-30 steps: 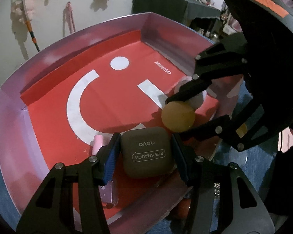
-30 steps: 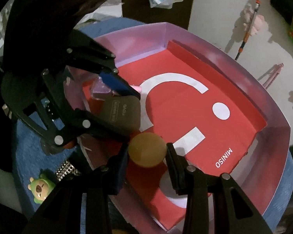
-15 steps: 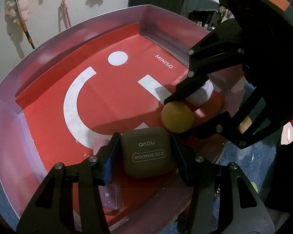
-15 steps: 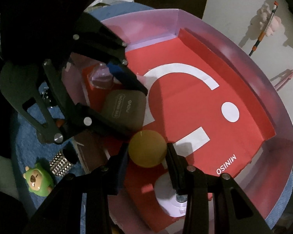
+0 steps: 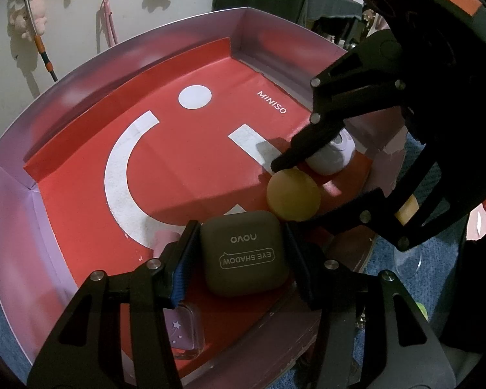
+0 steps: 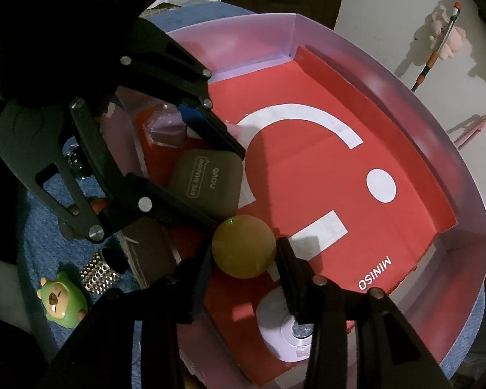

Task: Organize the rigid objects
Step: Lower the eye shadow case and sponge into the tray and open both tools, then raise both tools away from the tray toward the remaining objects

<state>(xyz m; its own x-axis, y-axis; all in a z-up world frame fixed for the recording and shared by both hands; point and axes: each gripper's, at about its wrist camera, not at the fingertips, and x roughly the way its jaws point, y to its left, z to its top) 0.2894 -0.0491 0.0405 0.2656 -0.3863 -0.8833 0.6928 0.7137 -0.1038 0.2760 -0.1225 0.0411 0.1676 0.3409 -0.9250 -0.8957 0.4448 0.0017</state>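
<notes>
Since before, the right claw (image 6: 244,256) is opening around the smooth yellow ball (image 6: 243,246); the left claw (image 5: 241,253) clamps the matte, rounded eyeshadow case (image 5: 244,253) in the red-lined box (image 5: 81,74).

Between the left fingers (image 5: 184,259), the case (image 5: 243,256) looks matt plastic. Between the right fingers (image 6: 283,259), the ball (image 6: 243,246) is smooth, perhaps rubbery. The box (image 5: 81,74) is glossy card.
</notes>
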